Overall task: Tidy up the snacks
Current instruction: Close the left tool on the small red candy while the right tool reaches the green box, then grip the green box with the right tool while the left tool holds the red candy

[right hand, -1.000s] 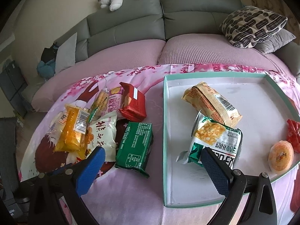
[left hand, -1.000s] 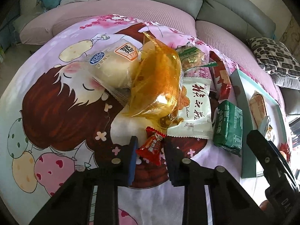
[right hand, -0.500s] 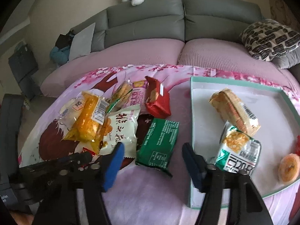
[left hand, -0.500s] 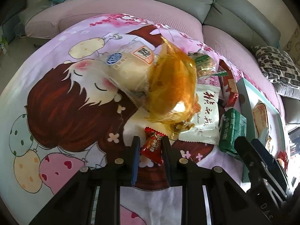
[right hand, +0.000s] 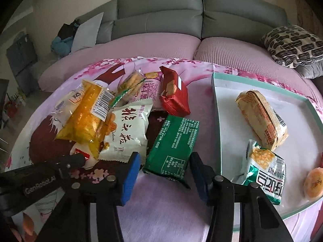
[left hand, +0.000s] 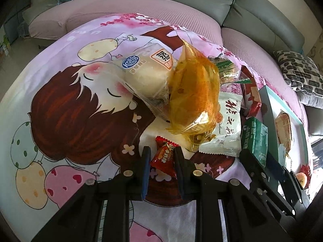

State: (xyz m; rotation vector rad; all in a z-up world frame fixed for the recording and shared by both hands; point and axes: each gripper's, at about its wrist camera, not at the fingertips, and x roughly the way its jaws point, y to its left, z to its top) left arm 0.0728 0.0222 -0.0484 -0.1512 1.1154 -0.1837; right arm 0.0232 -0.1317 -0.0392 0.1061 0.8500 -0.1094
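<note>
**Right gripper narrows onto the green packet**

The right gripper (right hand: 164, 173), spread wide a second ago with one finger over the tray (right hand: 217, 121), now sits left of it, its jaws closing either side of the green packet (right hand: 173, 147). Whether the pads touch it is unclear. In the left view it has shifted closer.

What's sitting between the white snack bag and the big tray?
The green packet lies between the white snack bag and the tray, with the right gripper closing around its near end. The right wrist view shows it.
</note>
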